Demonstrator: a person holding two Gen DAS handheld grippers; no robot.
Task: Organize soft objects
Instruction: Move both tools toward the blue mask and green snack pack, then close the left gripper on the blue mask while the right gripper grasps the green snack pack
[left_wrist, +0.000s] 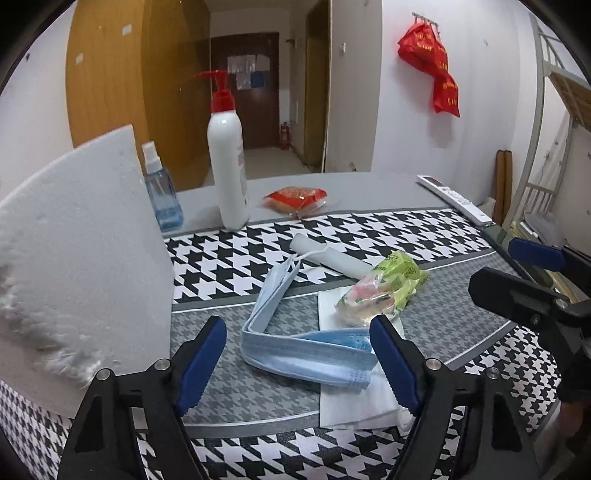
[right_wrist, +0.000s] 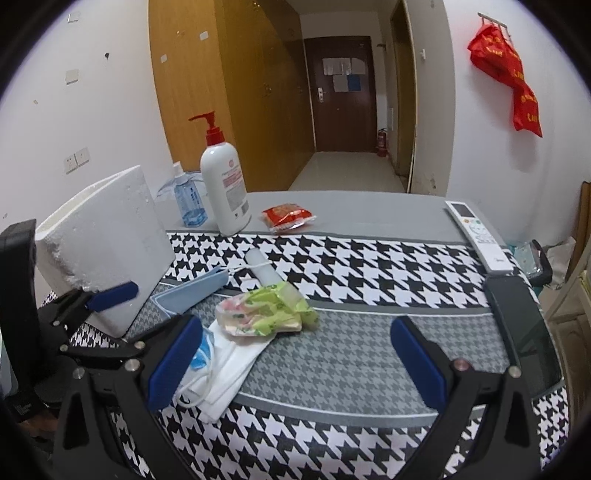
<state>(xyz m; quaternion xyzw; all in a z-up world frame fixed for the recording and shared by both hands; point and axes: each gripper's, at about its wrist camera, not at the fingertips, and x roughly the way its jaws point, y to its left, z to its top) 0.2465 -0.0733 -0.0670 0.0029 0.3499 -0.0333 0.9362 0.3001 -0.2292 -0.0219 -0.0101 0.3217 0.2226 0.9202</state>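
A light blue face mask lies folded in a V on the houndstooth cloth, partly over a white tissue. My left gripper is open and low over the mask; the right pad is at the mask's end and the left pad stands apart from it. A green snack pack rests on the tissue's far part, with a white roll behind it. My right gripper is open just right of the tissue and the pack, with bare cloth between its fingers.
A white foam block stands at the left. At the back are a pump bottle, a blue spray bottle and a red packet. A remote and a dark flat slab lie along the right edge.
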